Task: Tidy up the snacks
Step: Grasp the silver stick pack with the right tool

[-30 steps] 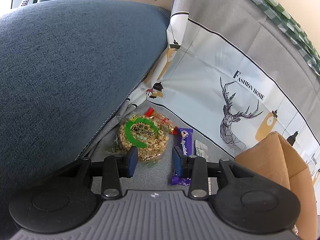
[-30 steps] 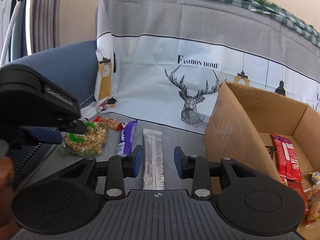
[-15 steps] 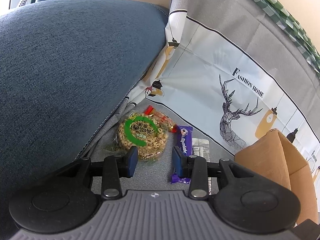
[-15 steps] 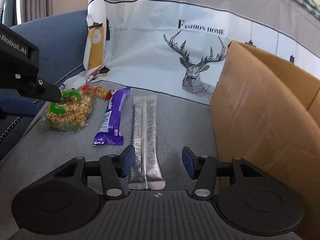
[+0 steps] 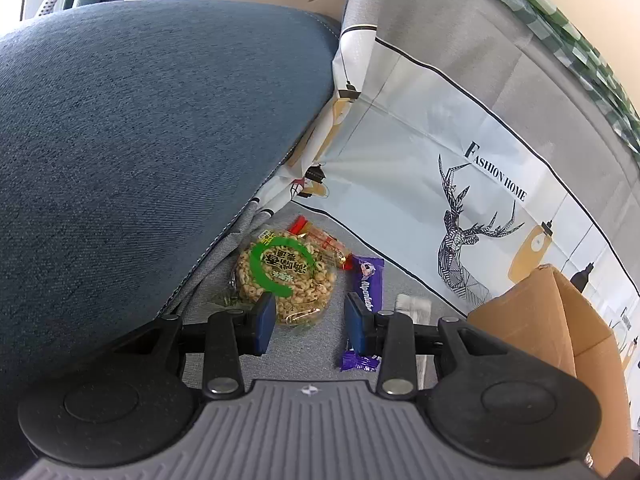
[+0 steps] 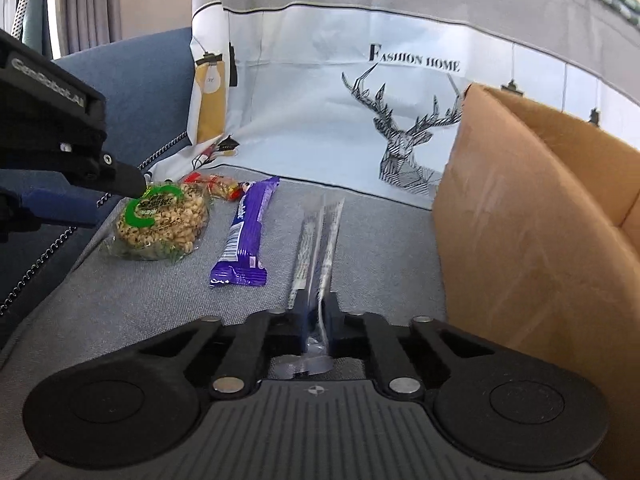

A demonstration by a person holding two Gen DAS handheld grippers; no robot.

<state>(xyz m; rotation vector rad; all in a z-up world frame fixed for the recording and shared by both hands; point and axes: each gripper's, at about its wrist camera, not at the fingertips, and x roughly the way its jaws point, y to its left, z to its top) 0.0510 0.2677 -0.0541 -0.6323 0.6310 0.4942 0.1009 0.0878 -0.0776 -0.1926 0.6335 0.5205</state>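
Four snacks are counted on the grey cloth-covered surface (image 6: 132, 304): one round clear bag of puffed cereal rings with a green band (image 6: 162, 216), one small red-and-clear packet (image 6: 210, 184) just behind it, one purple bar (image 6: 246, 236) and one long silver sachet (image 6: 320, 236). The four are laid side by side, the silver sachet nearest to the one cardboard box (image 6: 532, 236), which stands open-topped at the right; its inside is not shown from either view. Two grippers are seen. The right gripper (image 6: 316, 312) is closed on the near end of the silver sachet, whose crumpled foil is pinched between the blue pads while the rest of it is stretched out along the cloth toward the back. The left gripper (image 5: 310, 322) is held partly open, narrow, above the surface, with nothing between its fingers; the cereal bag (image 5: 286, 276) is seen just beyond its left pad and the purple bar (image 5: 370, 280) beside its right pad. The surface is bounded on the left by a blue upholstered cushion (image 5: 140, 140), and at the back by a hanging cloth (image 6: 360, 92) printed with a geometric deer, lamps and the words "Fashion Home".
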